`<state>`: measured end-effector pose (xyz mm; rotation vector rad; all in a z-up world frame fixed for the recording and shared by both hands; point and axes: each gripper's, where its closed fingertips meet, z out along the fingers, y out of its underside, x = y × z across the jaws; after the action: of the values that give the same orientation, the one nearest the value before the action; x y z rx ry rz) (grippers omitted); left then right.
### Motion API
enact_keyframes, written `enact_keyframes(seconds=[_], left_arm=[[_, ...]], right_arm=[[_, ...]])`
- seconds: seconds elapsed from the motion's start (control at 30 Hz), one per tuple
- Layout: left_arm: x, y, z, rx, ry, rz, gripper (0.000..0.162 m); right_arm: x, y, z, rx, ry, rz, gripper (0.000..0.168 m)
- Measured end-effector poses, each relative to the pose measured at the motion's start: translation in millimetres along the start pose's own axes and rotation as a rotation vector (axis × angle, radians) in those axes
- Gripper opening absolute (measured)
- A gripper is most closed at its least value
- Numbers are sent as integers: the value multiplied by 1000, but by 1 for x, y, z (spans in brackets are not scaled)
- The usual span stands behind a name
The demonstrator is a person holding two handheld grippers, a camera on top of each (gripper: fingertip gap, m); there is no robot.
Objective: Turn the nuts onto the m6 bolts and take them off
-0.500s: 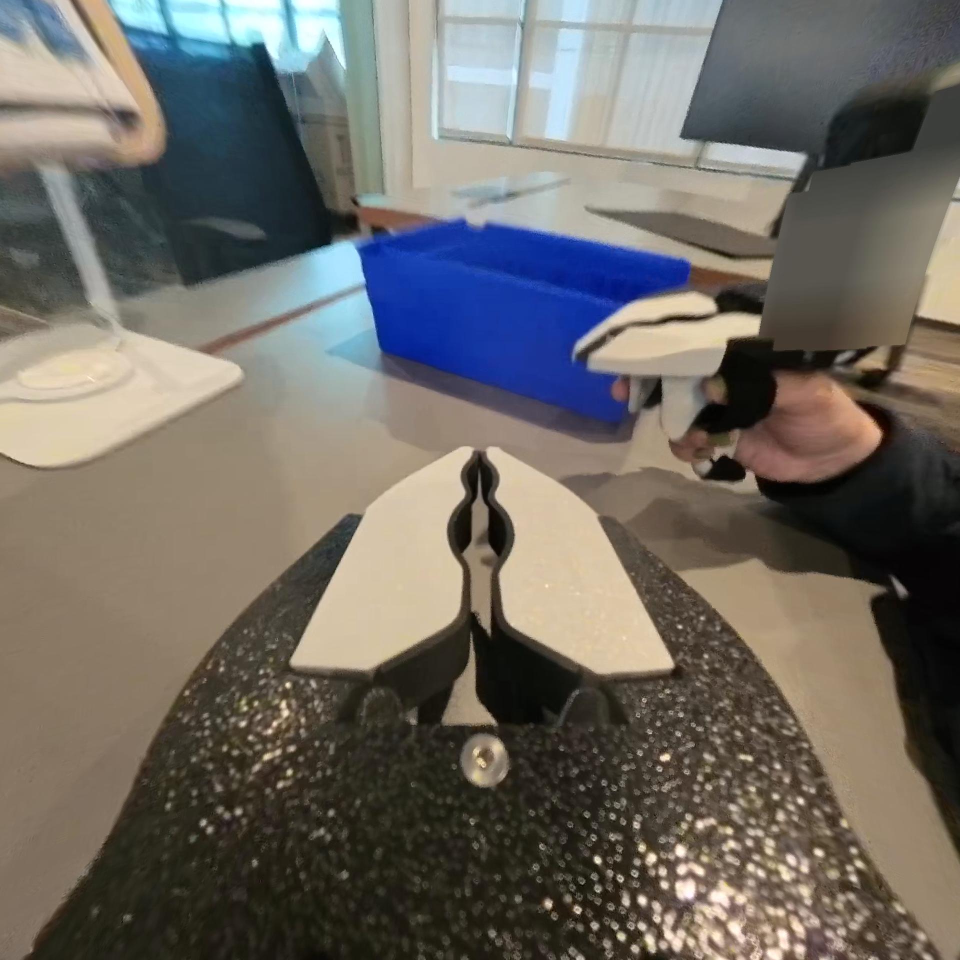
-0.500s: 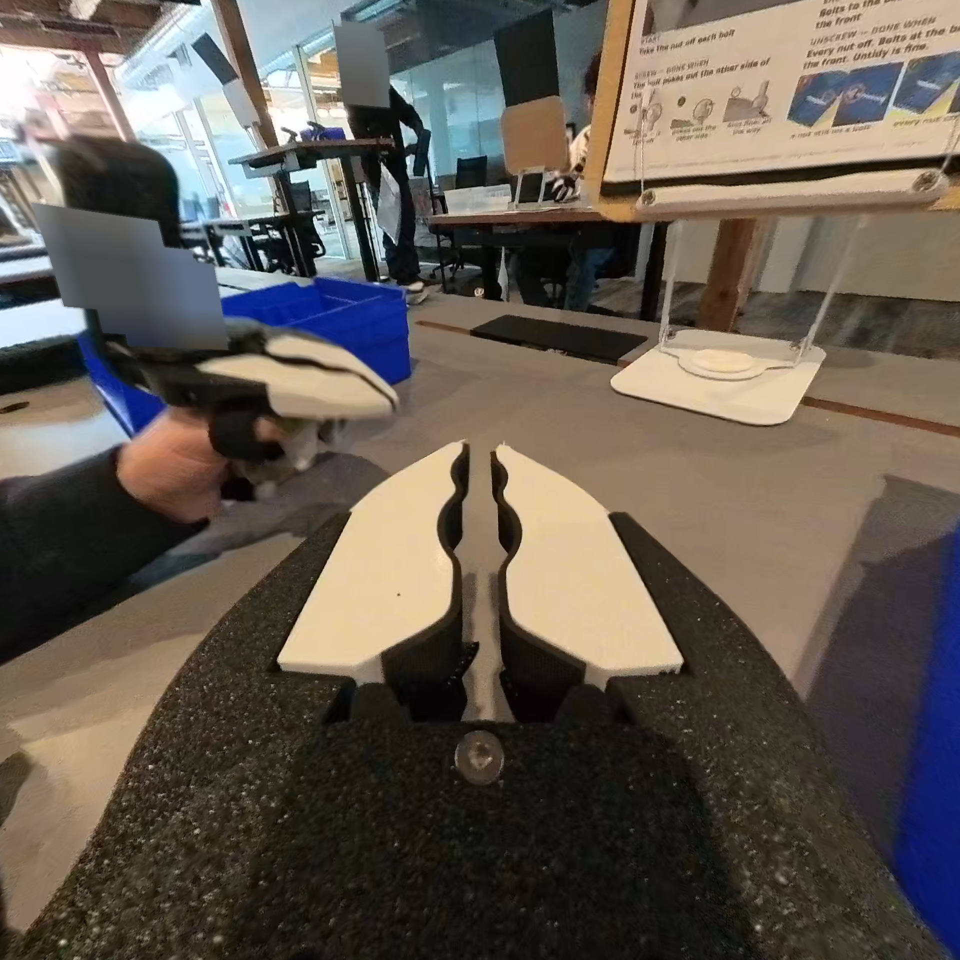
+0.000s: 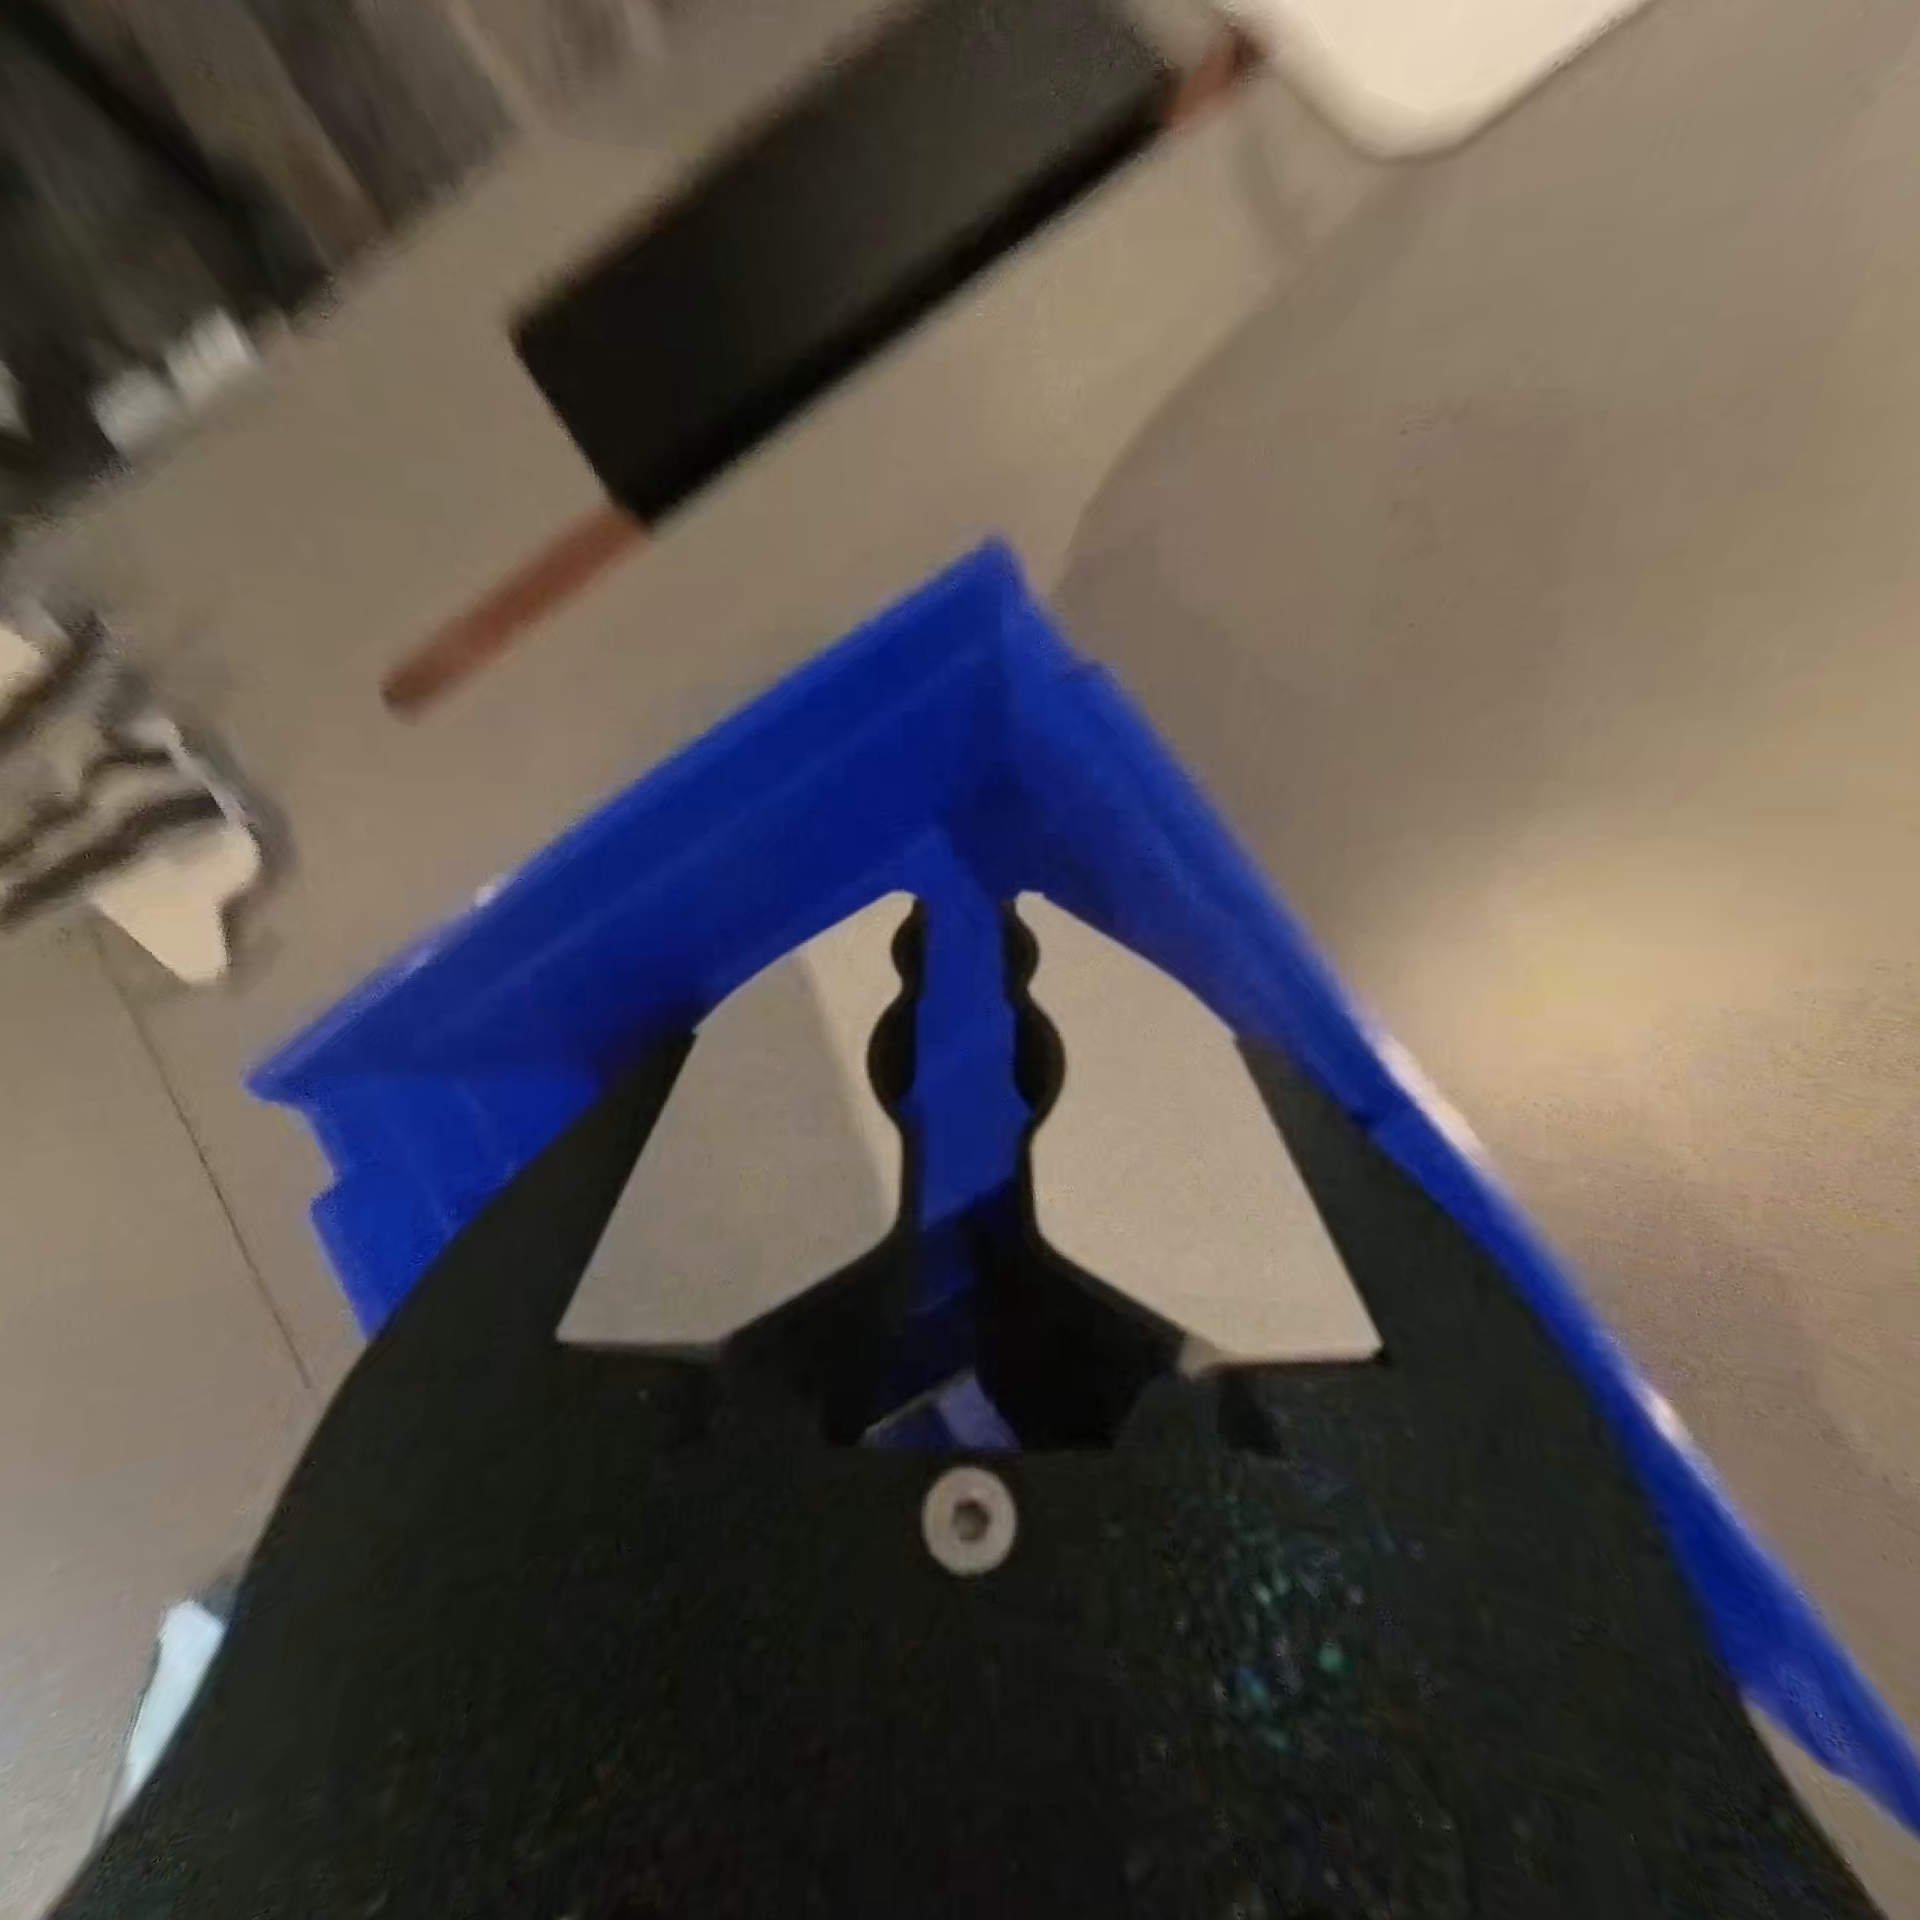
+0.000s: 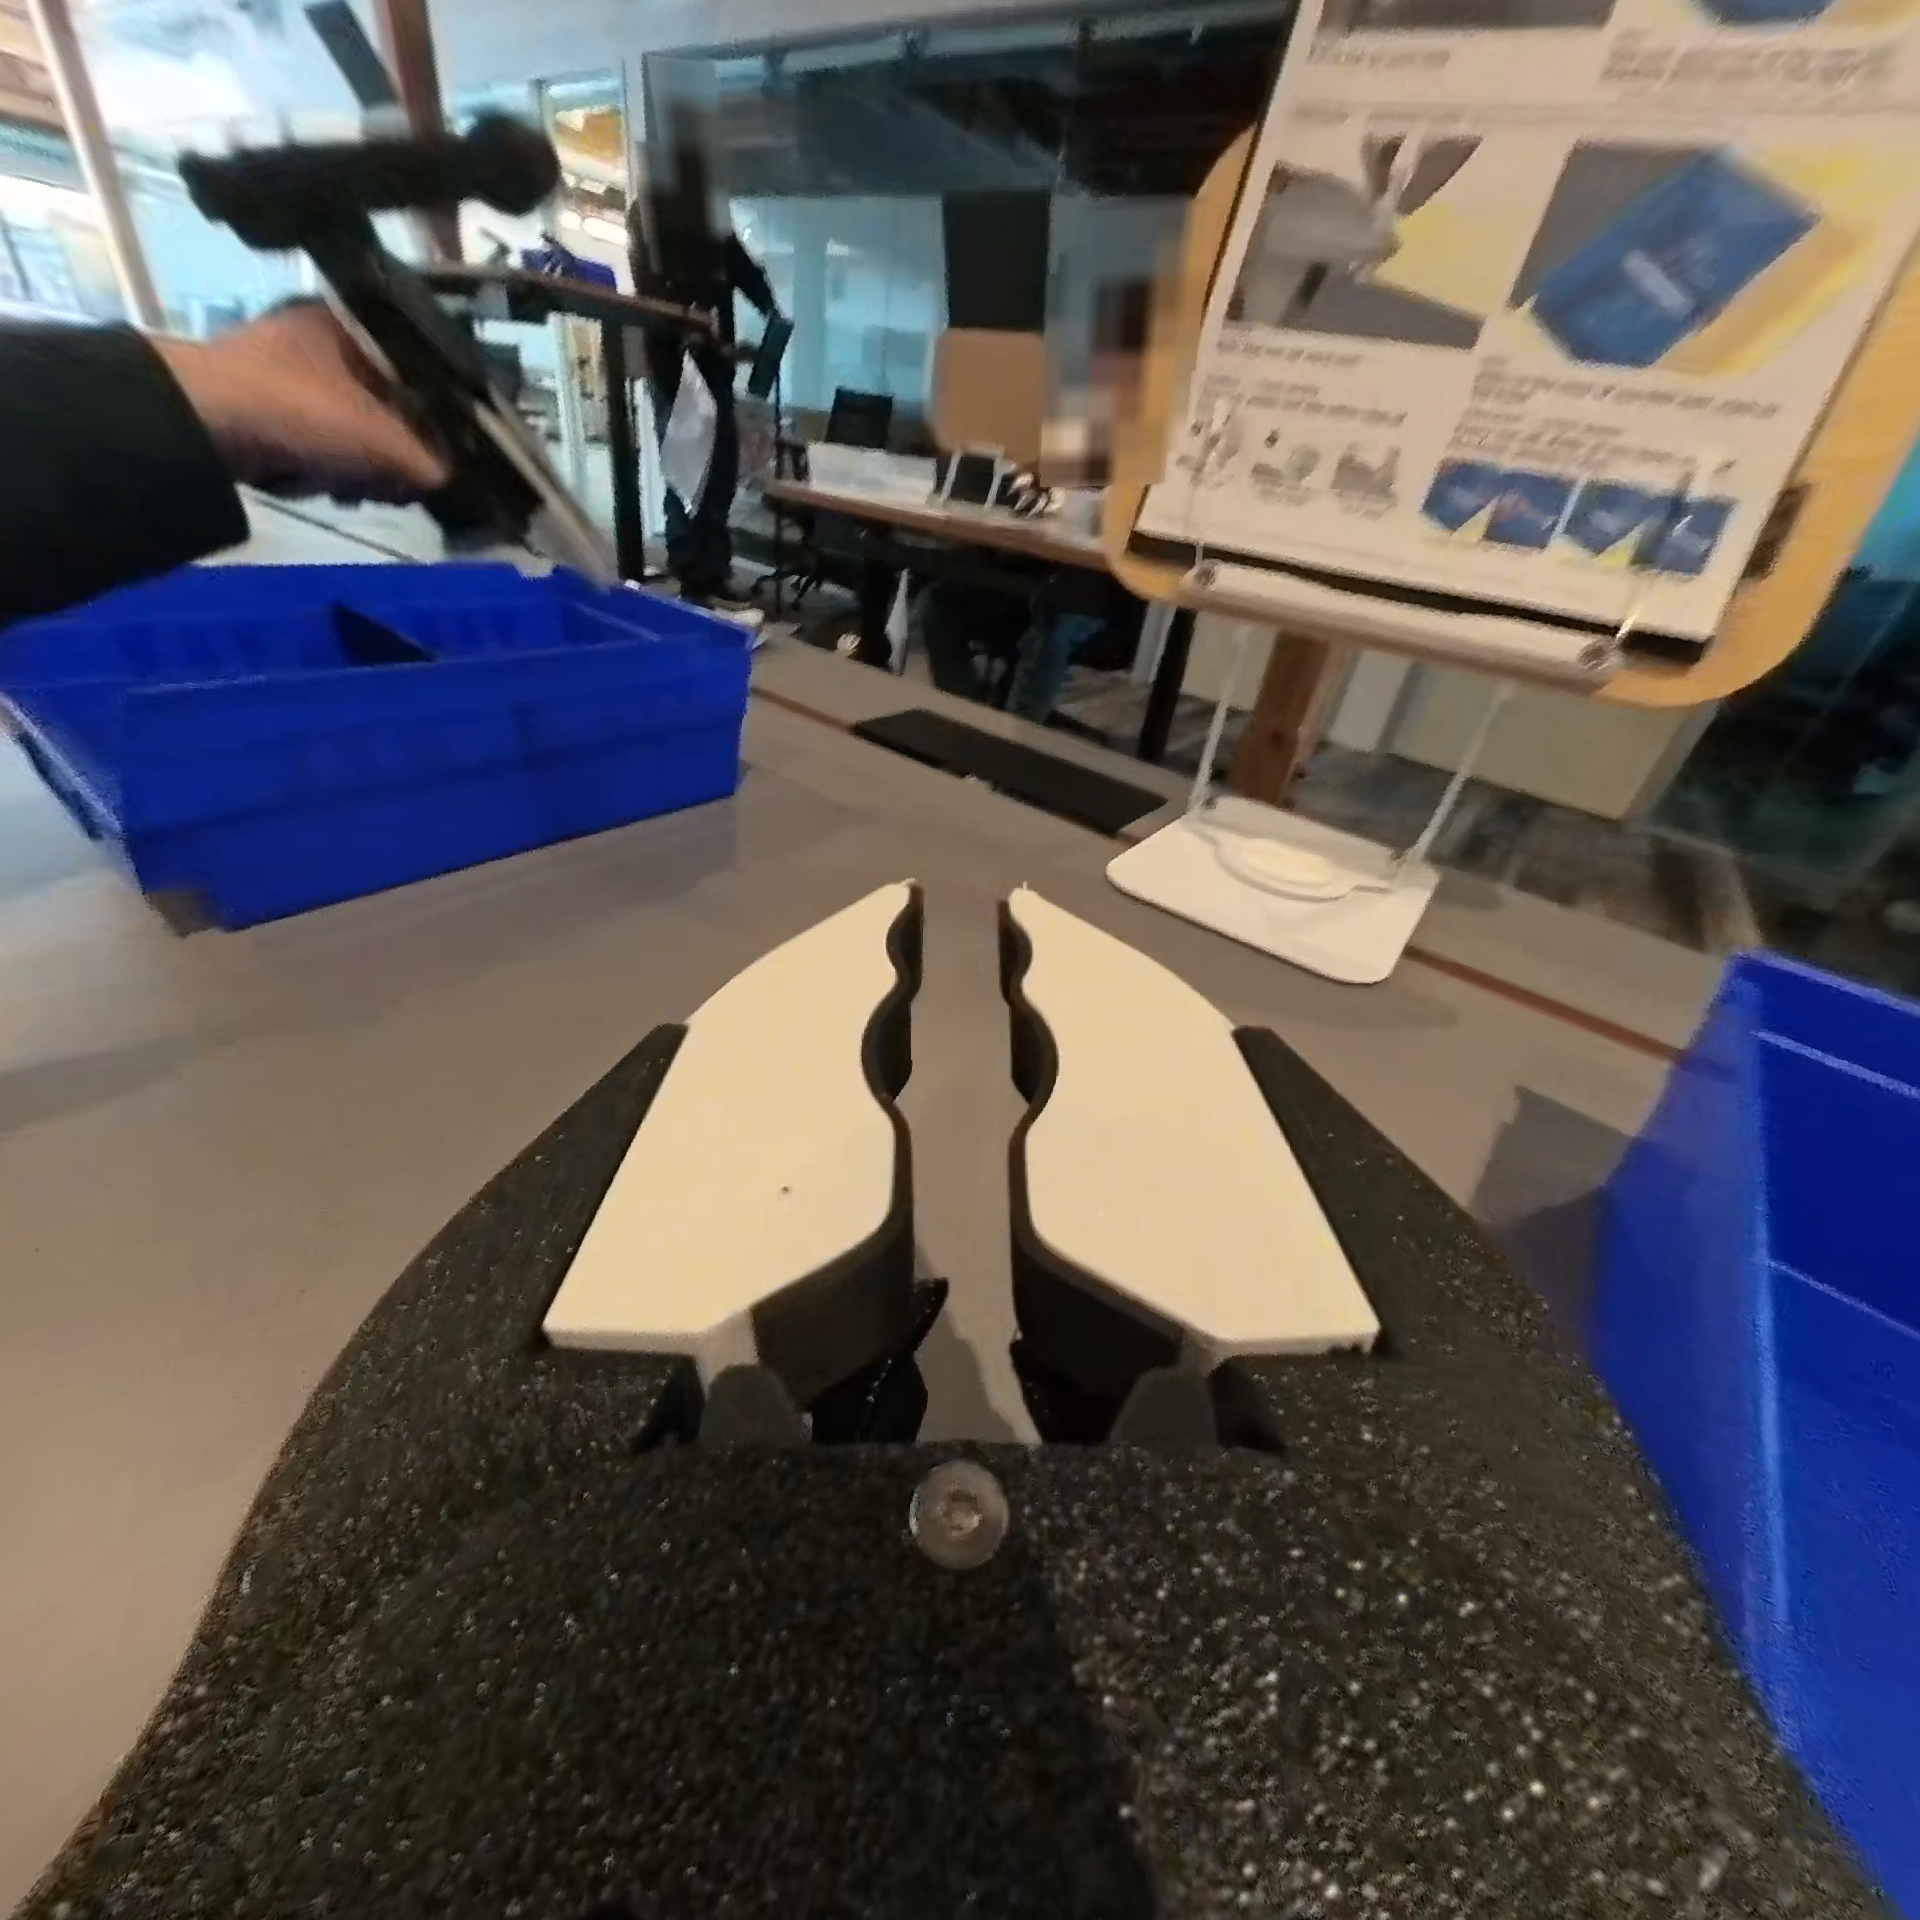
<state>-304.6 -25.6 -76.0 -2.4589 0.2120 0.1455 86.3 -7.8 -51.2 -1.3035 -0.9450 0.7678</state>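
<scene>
Above the near corner of the blue bin [image 3: 790,831], left gripper [image 3: 961,914] points down, blurred; narrow gap, nothing held. Right gripper [image 4: 958,894] low over grey table [image 4: 312,1039], right of that bin, narrow gap, empty. Nuts/bolts: can't tell where.

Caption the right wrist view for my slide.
Right gripper slightly open over the grey table, between two blue bins, instruction board ahead.
</scene>
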Motion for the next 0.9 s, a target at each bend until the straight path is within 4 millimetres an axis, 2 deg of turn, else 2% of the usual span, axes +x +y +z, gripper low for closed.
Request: enact_keyframes(seconds=[0.1, 0.2, 0.27, 0.37, 0.5, 0.63, 0.9], left_arm=[[-19, 44, 38, -256, -6, -31, 30], [-26, 71, 59, -399, 3, -44, 26], [-31, 75, 68, -404, 6, -71, 17], [-32, 82, 76, -448, 36, -125, 15], [-43, 85, 75, -484, -15, -106, 14], [-41, 87, 76, -505, 35, -165, 16], [-42, 99, 82, -573, -3, -132, 18]], right_arm=[[4, -7, -4, 44, 25, -17, 11], [2, -8, -4, 52, 13, -6, 10], [1, -7, -3, 48, 5, -7, 10], [-1, -6, -2, 40, 0, -21, 10], [-1, -6, -2, 47, 2, -28, 9], [-2, -7, -2, 52, -10, -10, 9], [-2, -6, -1, 48, -15, -5, 9]])
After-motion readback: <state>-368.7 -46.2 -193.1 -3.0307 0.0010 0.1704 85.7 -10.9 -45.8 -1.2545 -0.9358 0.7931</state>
